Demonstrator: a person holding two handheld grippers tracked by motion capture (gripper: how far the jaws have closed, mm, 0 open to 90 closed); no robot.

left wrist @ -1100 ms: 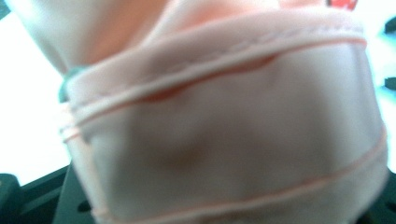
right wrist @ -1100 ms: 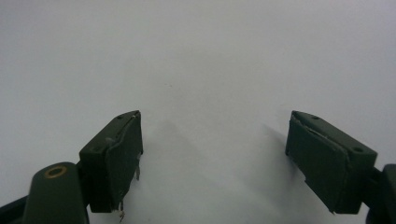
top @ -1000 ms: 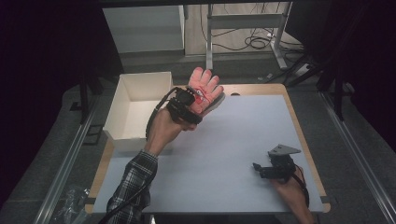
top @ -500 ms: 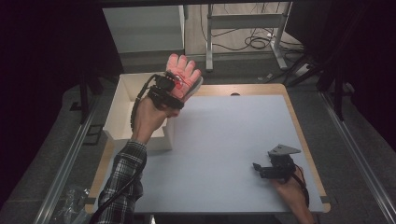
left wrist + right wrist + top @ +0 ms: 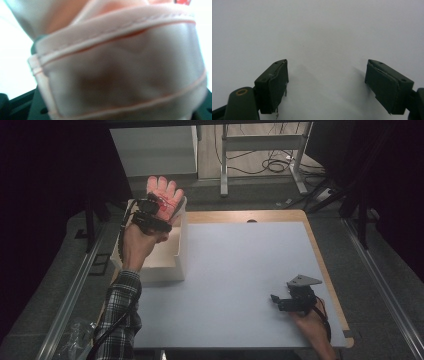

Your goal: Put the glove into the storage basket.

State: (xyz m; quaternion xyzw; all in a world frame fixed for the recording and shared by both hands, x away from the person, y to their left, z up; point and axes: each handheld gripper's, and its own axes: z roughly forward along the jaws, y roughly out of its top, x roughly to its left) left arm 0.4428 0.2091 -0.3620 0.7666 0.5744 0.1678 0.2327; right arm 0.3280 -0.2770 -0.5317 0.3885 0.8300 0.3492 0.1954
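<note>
Glove (image 5: 164, 196), pink-white, is clamped in the left hand-held gripper (image 5: 152, 215) above the white box (image 5: 181, 251) at the desk's (image 5: 240, 280) far-left corner; the drop remains. Right hand-held gripper (image 5: 287, 303) rests near the right edge, jaws apart.

Lab, dark curtains (image 5: 45, 180), floor cables (image 5: 272, 165), metal-framed table (image 5: 260, 142)

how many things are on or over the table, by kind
pink glove: 1
white box: 1
hand-held gripper: 2, left holding the glove above the box, right with jaws apart over the table
total: 4
</note>
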